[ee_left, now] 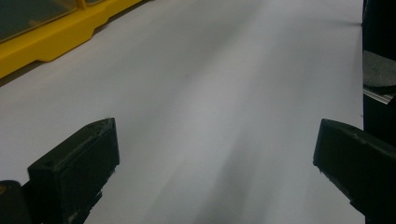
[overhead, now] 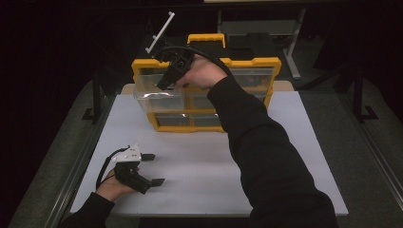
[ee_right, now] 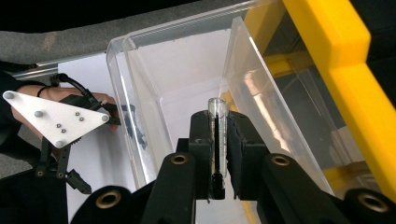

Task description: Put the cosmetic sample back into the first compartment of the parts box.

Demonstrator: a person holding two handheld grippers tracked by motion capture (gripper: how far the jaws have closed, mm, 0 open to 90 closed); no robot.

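My right gripper [overhead: 164,85] is shut on a small clear tube [ee_right: 217,116], which stands upright between its black jaws. It hovers over a clear plastic drawer [ee_right: 187,88] pulled out of the top left of a yellow organizer [overhead: 266,64]. The drawer [overhead: 159,97] sticks out toward the table's front, and its floor looks bare. My left gripper [overhead: 153,169] rests on the white table [overhead: 204,161] near the front left. In the left gripper view, my left gripper [ee_left: 217,140] is open wide with nothing between its jaws.
The organizer stands at the back middle of the table with several clear drawers and a yellow handle [overhead: 206,38]. Its yellow base [ee_left: 56,37] lies at the upper left of the left gripper view. Dark floor surrounds the table.
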